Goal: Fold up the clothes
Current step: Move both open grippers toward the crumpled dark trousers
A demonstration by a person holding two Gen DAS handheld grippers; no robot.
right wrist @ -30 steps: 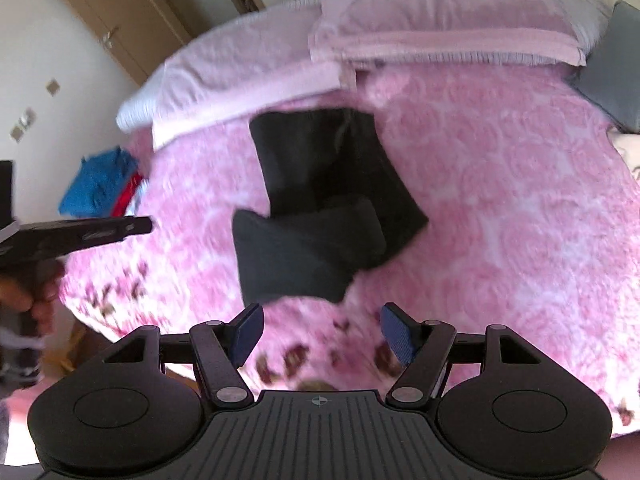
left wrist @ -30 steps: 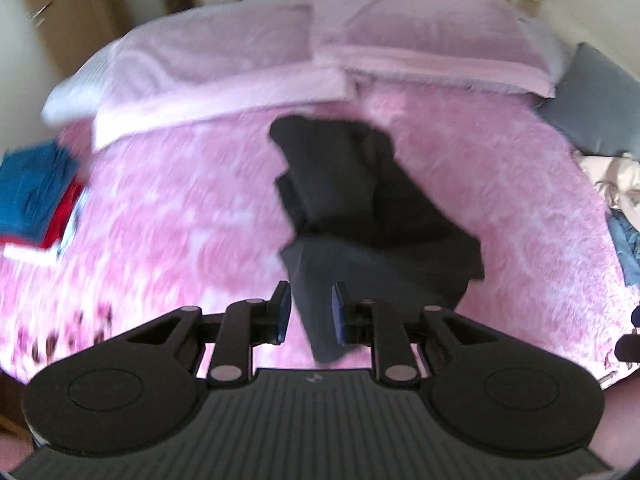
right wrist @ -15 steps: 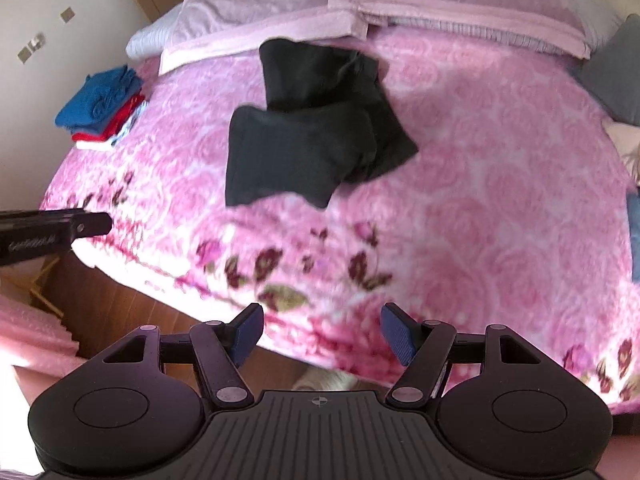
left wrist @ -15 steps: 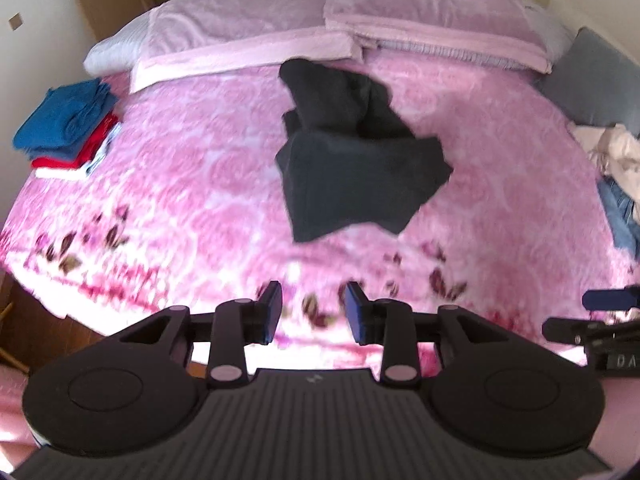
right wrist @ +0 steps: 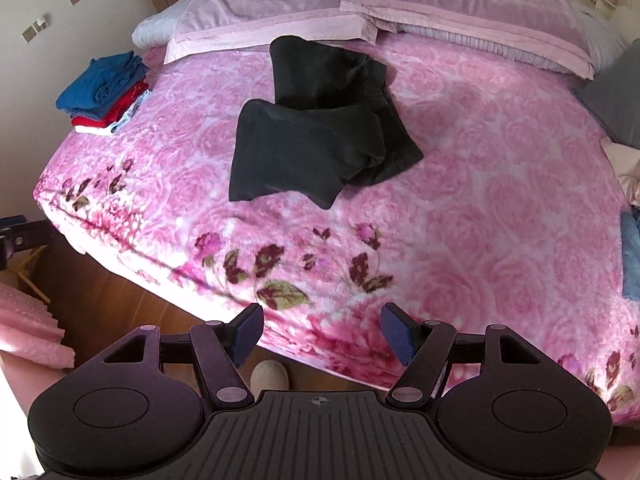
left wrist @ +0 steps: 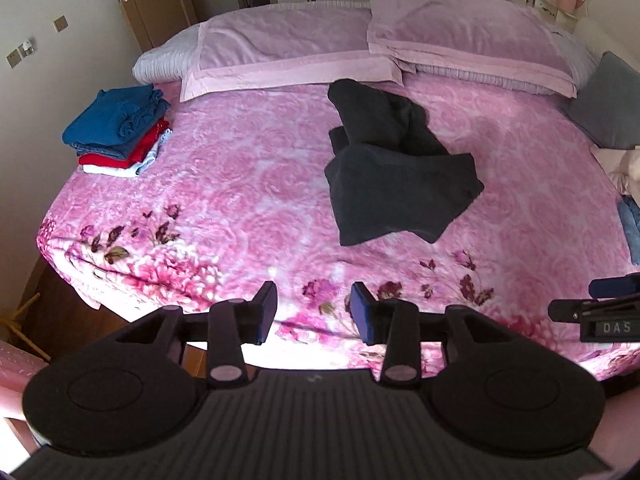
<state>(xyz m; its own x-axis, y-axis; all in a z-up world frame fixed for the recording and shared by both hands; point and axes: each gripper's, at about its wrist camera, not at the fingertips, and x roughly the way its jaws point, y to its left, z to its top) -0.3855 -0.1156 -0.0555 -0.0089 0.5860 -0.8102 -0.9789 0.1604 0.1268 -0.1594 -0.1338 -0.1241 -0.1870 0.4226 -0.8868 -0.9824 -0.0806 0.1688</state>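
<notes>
A black garment point(left wrist: 396, 168) lies loosely bunched on the pink flowered bedspread point(left wrist: 248, 184), partly folded over itself; it also shows in the right wrist view point(right wrist: 320, 132). My left gripper point(left wrist: 313, 312) is open and empty, held above the bed's front edge, well short of the garment. My right gripper point(right wrist: 322, 332) is open and empty, back over the bed's front edge and the floor. The right gripper's side point(left wrist: 600, 312) shows at the right of the left wrist view.
A stack of folded blue, red and white clothes point(left wrist: 120, 128) sits at the bed's left side point(right wrist: 104, 92). Two pink pillows point(left wrist: 460, 36) lie at the head. A grey cushion point(left wrist: 608, 108) and loose clothes point(left wrist: 628, 220) lie at the right. Wooden floor and a slipper point(right wrist: 270, 374) are below.
Both grippers have pulled back from the black garment toward the foot of the bed. The left gripper's jaws have widened. The garment now lies let go on the bedspread.
</notes>
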